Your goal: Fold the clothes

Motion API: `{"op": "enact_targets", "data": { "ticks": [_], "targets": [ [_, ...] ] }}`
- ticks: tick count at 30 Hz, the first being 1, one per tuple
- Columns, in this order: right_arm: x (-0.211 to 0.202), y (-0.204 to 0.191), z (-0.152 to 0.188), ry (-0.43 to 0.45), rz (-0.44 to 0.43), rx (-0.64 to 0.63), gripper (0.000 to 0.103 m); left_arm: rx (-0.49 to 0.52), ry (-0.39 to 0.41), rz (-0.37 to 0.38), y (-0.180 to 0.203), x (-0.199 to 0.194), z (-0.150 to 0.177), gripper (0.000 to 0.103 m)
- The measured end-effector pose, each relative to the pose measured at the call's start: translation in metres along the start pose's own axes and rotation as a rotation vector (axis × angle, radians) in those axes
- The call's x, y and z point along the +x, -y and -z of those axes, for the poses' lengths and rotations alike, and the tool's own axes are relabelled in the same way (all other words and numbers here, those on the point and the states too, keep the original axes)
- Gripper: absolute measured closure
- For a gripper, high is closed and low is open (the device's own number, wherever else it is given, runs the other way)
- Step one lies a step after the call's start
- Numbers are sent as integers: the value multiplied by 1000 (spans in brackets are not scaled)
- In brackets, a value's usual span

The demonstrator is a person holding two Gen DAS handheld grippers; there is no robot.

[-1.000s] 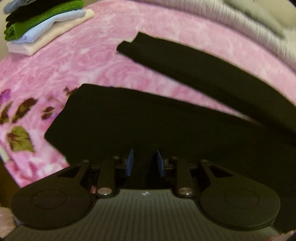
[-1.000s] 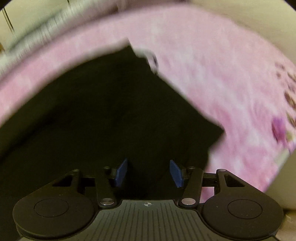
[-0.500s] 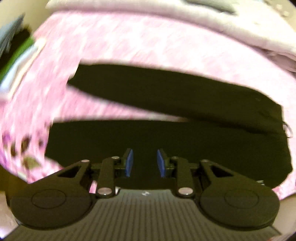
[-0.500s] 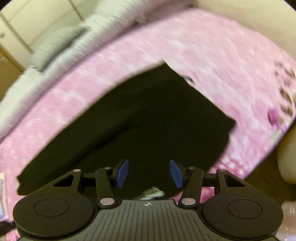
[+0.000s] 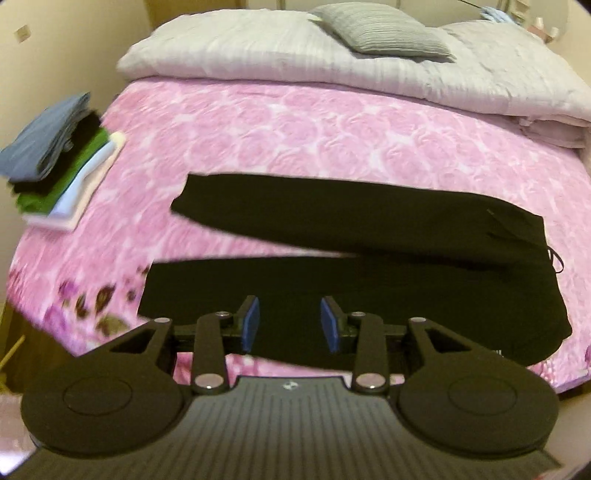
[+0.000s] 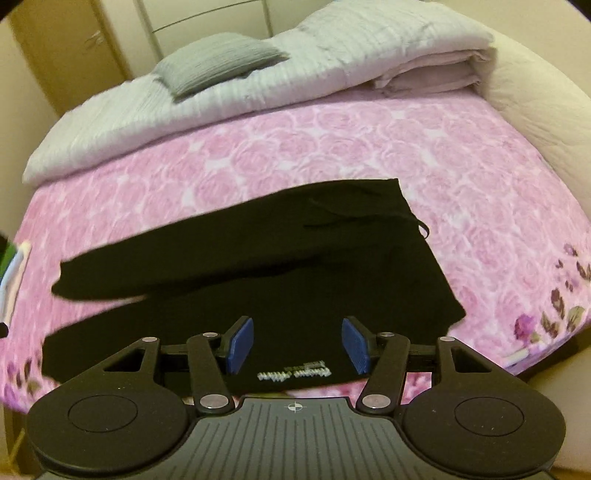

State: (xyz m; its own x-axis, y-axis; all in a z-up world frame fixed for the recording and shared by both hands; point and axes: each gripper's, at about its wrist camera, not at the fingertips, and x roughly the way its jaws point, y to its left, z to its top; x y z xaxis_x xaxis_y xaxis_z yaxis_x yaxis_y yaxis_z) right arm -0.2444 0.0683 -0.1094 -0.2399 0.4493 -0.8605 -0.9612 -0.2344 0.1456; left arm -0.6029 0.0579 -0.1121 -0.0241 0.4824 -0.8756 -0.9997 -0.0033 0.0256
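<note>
Black trousers (image 5: 369, 266) lie flat across the pink bed (image 5: 295, 133), legs splayed apart to my left, waistband and a thin drawstring (image 6: 423, 229) to my right. The dark cloth swallows its seams; a small white label (image 6: 293, 373) near the front hem is too blurred to read. Soft, matte fabric on a rose-patterned cover. My left claw (image 5: 290, 325) hangs released over the near leg, blue pads (image 5: 251, 323) apart, nothing between them. My right claw (image 6: 295, 345) gapes wide too, empty. A stack (image 5: 62, 158) of folded clothes sits far left, cut off in the right view. Grey quilt (image 5: 258, 48) and pillow (image 5: 380, 31) behind.
</note>
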Motion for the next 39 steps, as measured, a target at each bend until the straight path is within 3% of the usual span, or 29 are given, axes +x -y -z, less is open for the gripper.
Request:
{"op": "enact_targets", "data": {
  "ticks": [3, 9, 13, 29, 39],
  "targets": [
    [-17, 21, 13, -3, 0, -38, 46, -6, 0, -12, 23, -19, 24, 71],
    [-44, 71, 37, -13, 15, -48, 46, -2, 29, 51, 78, -61, 71, 70],
    [-58, 91, 47, -28, 3, -42, 46, -5, 45, 55, 96, -80, 90, 70],
    [-69, 101, 70, -48, -76, -105, 46, -48, 48, 4, 108, -108, 132, 70],
    [-68, 98, 75, -56, -93, -158, 46, -59, 48, 10, 113, -109, 134, 70]
  ]
}}
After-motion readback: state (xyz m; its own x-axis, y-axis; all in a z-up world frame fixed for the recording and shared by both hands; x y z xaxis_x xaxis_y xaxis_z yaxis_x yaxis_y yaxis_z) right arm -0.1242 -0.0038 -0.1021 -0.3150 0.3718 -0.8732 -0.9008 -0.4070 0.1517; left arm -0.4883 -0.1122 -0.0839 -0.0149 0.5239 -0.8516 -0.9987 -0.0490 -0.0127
